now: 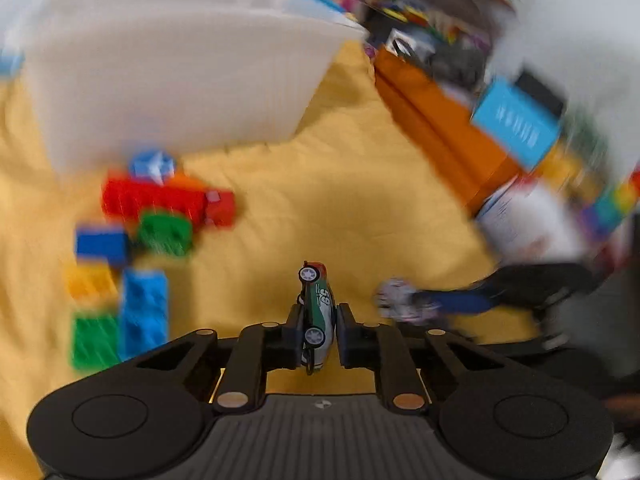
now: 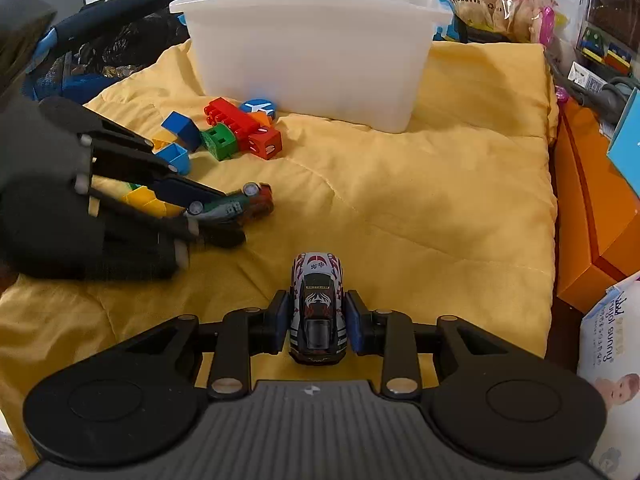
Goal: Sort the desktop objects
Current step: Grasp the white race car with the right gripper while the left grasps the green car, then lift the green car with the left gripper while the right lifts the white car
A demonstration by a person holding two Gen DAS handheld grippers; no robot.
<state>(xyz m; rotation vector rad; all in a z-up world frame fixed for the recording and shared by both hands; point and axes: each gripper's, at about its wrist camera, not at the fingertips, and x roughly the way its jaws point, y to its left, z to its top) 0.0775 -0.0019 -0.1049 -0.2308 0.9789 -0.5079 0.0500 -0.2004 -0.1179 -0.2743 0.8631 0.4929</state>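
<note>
My left gripper (image 1: 318,312) is shut on a green and white toy car (image 1: 318,304) numbered 59, held on its side just above the yellow cloth (image 1: 320,208). The right wrist view shows that left gripper (image 2: 232,216) at the left with the green car (image 2: 240,204) in its fingers. My right gripper (image 2: 317,300) is shut on a silver, red and black toy car (image 2: 318,280), blue pads against its sides, nose pointing away. In the blurred left wrist view the right gripper (image 1: 416,304) appears low right with the silver car (image 1: 394,298).
A white plastic bin (image 2: 312,60) stands at the back of the cloth. Several coloured building blocks (image 2: 236,124) lie in front of its left corner. An orange box (image 2: 592,220) and a pack of wipes (image 2: 612,360) border the right edge. Clutter lies behind.
</note>
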